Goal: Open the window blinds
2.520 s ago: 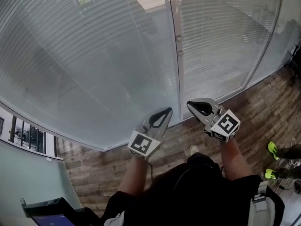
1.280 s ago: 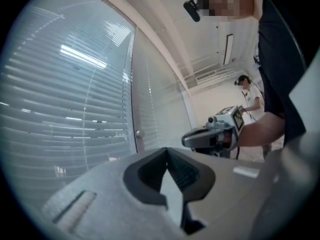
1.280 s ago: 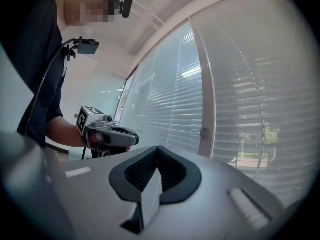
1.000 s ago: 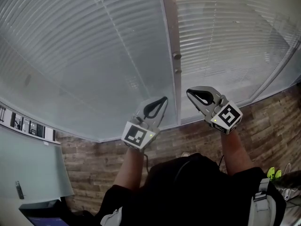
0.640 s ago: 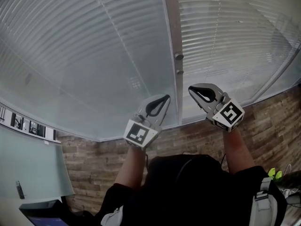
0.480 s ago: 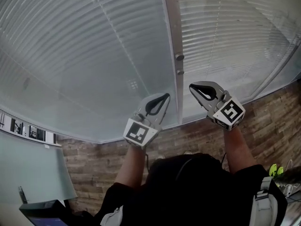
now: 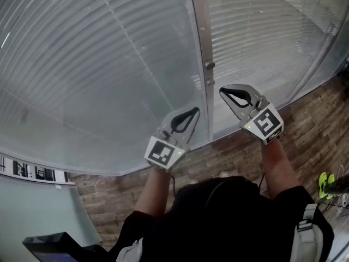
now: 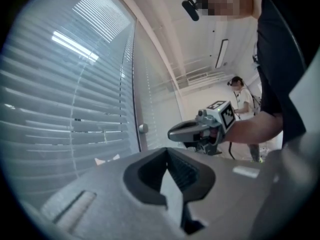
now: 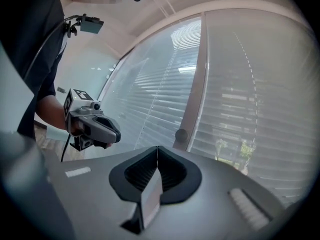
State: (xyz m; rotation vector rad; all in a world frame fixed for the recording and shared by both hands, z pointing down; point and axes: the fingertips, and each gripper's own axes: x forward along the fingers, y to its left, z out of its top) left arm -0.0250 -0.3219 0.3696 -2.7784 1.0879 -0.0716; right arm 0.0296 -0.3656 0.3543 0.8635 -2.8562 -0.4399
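Observation:
White slatted blinds (image 7: 109, 64) cover the glass panes, with slats lying closed behind the glass on both sides of a grey upright frame post (image 7: 200, 48). Two round knobs (image 7: 209, 65) sit on that post. My left gripper (image 7: 193, 110) is shut and empty, just left of the post and below the knobs. My right gripper (image 7: 222, 90) is shut and empty, just right of the post near the lower knob. The right gripper view shows one knob (image 9: 181, 134) ahead of the jaws and the left gripper (image 9: 95, 126) beside it. The left gripper view shows a knob (image 8: 143, 128) and the right gripper (image 8: 172, 133).
A wood-plank floor (image 7: 229, 152) runs along the foot of the window. A further blind-covered pane (image 7: 272, 42) curves away to the right. A dark device (image 7: 52, 244) sits at the lower left. A person (image 8: 242, 96) stands far off in the room.
Both grippers have stayed shut. The right gripper has edged slightly up toward the knobs on the post; the left one has barely shifted. The head camera has tilted a little.

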